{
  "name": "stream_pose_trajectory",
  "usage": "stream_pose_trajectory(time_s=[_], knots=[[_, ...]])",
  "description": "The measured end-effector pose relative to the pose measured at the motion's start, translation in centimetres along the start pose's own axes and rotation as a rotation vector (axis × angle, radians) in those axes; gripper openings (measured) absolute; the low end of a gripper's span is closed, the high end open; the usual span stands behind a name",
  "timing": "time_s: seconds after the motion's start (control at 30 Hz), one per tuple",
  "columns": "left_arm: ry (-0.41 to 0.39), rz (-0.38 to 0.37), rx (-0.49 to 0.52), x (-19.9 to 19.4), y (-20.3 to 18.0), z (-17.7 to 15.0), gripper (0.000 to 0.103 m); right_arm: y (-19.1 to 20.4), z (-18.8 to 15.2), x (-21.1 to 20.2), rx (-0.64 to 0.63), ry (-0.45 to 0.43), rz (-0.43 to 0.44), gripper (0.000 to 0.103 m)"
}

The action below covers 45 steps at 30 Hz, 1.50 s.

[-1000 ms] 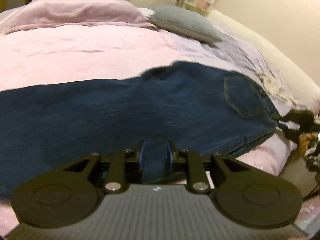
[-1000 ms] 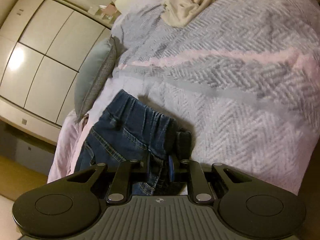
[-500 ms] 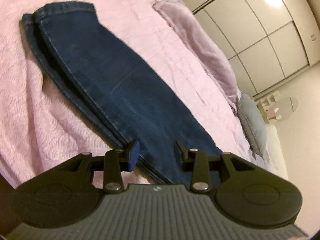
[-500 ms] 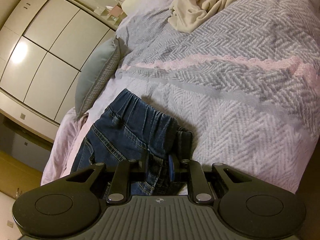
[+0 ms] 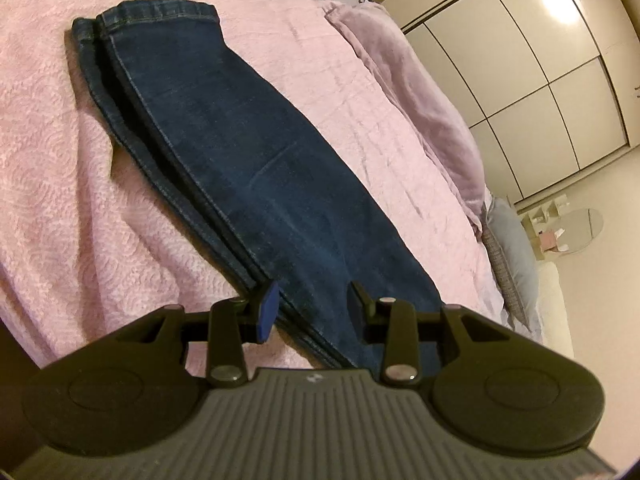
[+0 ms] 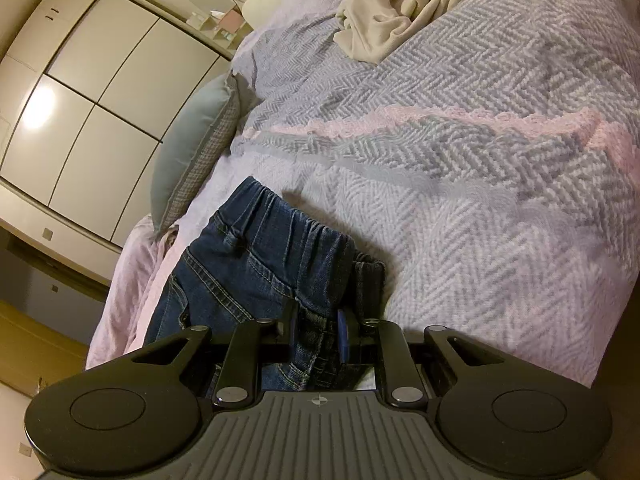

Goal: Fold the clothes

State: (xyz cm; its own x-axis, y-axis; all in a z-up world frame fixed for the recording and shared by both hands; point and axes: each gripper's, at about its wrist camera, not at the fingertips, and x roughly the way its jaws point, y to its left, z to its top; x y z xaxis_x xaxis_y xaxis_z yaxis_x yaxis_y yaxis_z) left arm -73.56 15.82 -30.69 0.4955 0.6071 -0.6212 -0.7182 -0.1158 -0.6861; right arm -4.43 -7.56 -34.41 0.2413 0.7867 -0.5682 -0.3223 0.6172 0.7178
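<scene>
The left gripper (image 5: 313,307), which a second ago was pinching the blue denim between pressed-together fingers, is now standing spread, its blue-padded fingers (image 5: 267,308) wide apart and holding nothing; half a second ago it was already letting go and swinging round, and it is now looking down the length of the jeans (image 5: 240,168). The jeans are lying on the pink bedspread (image 5: 60,184) folded lengthwise, one leg stacked on the other, running from the gripper at 6 o'clock up to the hems at 11 o'clock, with the lower leg's edge peeking out along the left side. That is suggesting the lengthwise fold is done and the left tool is being freed, probably to go for the hem end so the legs can be brought toward the waist. The right gripper (image 6: 318,330) is keeping its grip throughout: its fingers are pinching the gathered elastic waistband (image 6: 304,232) of the jeans, which is bunching up from 6 o'clock toward the centre of the right wrist view, resting on the grey herringbone blanket (image 6: 460,184). A cream garment (image 6: 404,12) is lying crumpled at 1 o'clock, well apart from the jeans, likely waiting its turn, and a grey-blue pillow (image 6: 192,148) is propped at 9 o'clock against the wardrobe side. As for writing, none is readable: each gripper body is carrying only a small round emblem near its front edge, too tiny to identify, and the jeans are showing no legible label.
</scene>
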Motion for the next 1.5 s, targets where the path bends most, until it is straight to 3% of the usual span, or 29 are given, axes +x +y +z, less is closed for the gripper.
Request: stream_pose_trajectory(time_s=[0.3,0.33,0.4,0.43,0.57,0.7,0.87,1.0,1.07,1.17,1.23,1.37,1.5], knots=[[-0.036,0.015,-0.032,0.7,0.4,0.2,0.03,-0.1,0.0,0.1,-0.002,0.004,0.003,0.016],[-0.04,0.014,-0.03,1.0,0.3,0.4,0.026,-0.1,0.0,0.1,-0.003,0.004,0.003,0.016],[-0.057,0.009,0.004,1.0,0.0,0.6,0.006,0.1,0.0,0.1,-0.008,0.006,0.002,0.016],[-0.066,0.006,0.025,1.0,-0.1,0.7,0.004,0.2,0.1,0.0,-0.009,0.006,0.002,0.017],[-0.095,-0.001,0.098,0.4,-0.3,0.7,0.004,0.7,0.3,-1.2,-0.005,-0.018,0.04,0.016],[-0.119,-0.006,0.165,-0.4,-0.3,0.5,0.004,-0.5,0.1,-1.9,0.081,-0.003,0.094,0.016],[-0.109,0.039,0.243,0.4,-0.1,-0.5,0.004,-1.8,-0.3,-1.1,0.084,0.012,0.065,0.016],[-0.128,0.022,0.187,0.4,1.1,-1.4,0.008,-0.1,-0.2,-1.2,-0.057,0.005,0.009,0.021],[-0.134,0.006,0.169,-0.6,1.2,-1.4,0.008,1.7,-0.4,-2.3,-0.163,-0.033,-0.089,0.051],[-0.173,0.037,0.165,-2.8,1.6,-0.6,0.02,4.8,-1.2,-4.6,-0.35,-0.185,-0.302,0.055],[-0.22,0.051,0.109,-4.2,2.9,0.8,0.026,6.1,-1.7,-5.6,-0.417,-0.259,-0.345,0.055],[-0.315,0.067,-0.045,-5.2,5.9,4.4,0.026,7.5,-2.4,-5.0,-0.381,-0.232,-0.218,0.055],[-0.319,0.124,-0.086,-3.8,7.1,7.3,0.026,8.7,-3.7,-3.2,-0.386,-0.179,-0.179,0.055]])
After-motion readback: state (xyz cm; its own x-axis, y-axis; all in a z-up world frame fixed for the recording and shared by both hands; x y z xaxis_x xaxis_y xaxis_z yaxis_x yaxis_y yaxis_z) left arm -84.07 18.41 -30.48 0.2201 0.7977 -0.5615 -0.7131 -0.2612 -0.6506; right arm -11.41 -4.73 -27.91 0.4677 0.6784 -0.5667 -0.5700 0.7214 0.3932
